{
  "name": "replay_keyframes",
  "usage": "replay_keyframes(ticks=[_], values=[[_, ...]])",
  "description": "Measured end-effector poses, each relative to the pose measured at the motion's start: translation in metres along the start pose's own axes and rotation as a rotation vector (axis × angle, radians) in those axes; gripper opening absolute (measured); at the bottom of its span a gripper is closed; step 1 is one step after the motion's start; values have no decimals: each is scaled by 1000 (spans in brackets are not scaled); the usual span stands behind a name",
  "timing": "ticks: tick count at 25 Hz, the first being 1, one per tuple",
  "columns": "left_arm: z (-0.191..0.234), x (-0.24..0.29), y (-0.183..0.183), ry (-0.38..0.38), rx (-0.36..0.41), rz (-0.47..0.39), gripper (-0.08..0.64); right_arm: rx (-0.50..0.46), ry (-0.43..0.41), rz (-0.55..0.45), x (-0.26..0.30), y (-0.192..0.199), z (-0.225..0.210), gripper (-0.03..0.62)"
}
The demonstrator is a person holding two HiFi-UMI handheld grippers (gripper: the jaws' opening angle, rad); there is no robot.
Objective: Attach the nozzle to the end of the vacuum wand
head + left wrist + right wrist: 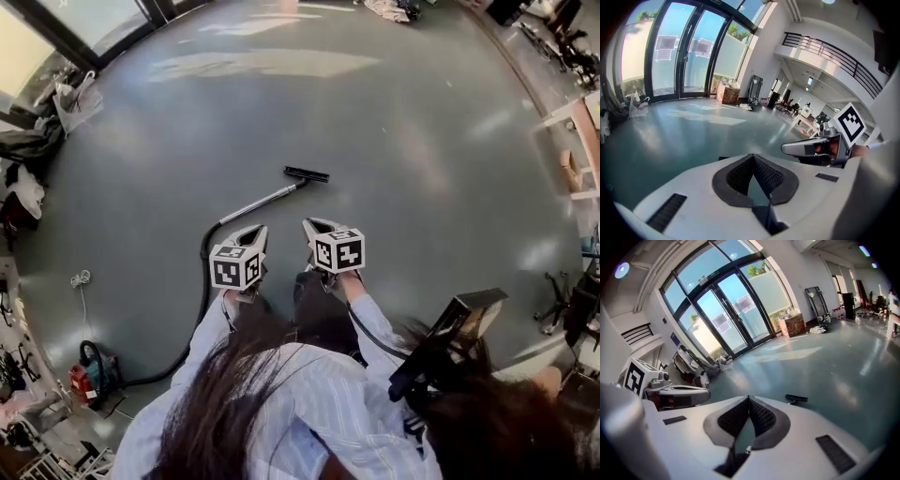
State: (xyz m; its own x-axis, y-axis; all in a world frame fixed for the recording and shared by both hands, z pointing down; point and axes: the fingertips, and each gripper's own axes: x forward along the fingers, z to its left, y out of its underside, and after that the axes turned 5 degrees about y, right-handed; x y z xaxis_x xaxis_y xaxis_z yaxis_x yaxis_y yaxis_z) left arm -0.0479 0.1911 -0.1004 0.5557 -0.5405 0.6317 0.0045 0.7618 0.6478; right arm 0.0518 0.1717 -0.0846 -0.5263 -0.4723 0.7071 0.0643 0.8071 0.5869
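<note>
Grey glossy floor (394, 112) fills my head view. Silver vacuum wand (262, 201) lies flat on it, black nozzle (307, 174) at wand's far end, touching it; whether fully seated, I cannot tell. Black hose (203, 281) runs from wand's near end toward red-and-teal canister (92, 375), lower left. My left gripper (257, 229) and right gripper (309, 223) side by side, raised above floor, apart from wand; fingers pressed together, nothing between. Black-and-white square markers on cubes. Sheets on glass doors (665, 44) too small to read.

No writing anywhere is clear enough to read.
</note>
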Motion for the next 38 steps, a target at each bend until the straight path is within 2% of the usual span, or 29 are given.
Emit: replay_keyframes(ticks=[3, 5, 10, 13, 19, 23, 28, 31, 34, 38], values=[[11, -39, 7, 21, -74, -57, 6, -10, 6, -21, -4, 6, 43, 6], [25, -68, 16, 28, -92, -83, 6, -8, 13, -31, -2, 18, 77, 6], [50, -140, 62, 48, -30, -77, 5, 11, 69, -44, -14, 66, 157, 6], [57, -185, 95, 64, -59, -80, 5, 8, 90, -55, -20, 102, 198, 6], [62, -242, 156, 154, -69, -48, 6, 104, 120, -73, -34, 171, 259, 6], [32, -261, 193, 218, -81, -26, 6, 117, 161, -96, -72, 206, 272, 6], [-15, -271, 231, 260, -80, -17, 5, 157, 161, -91, -113, 258, 270, 6], [-33, -282, 246, 260, -62, -19, 6, 175, 152, -96, -133, 281, 273, 6], [-52, -296, 258, 242, -55, -43, 6, 151, 155, -100, -157, 304, 275, 6], [-95, -317, 298, 214, -70, -81, 5, 96, 165, -90, -204, 363, 275, 6]])
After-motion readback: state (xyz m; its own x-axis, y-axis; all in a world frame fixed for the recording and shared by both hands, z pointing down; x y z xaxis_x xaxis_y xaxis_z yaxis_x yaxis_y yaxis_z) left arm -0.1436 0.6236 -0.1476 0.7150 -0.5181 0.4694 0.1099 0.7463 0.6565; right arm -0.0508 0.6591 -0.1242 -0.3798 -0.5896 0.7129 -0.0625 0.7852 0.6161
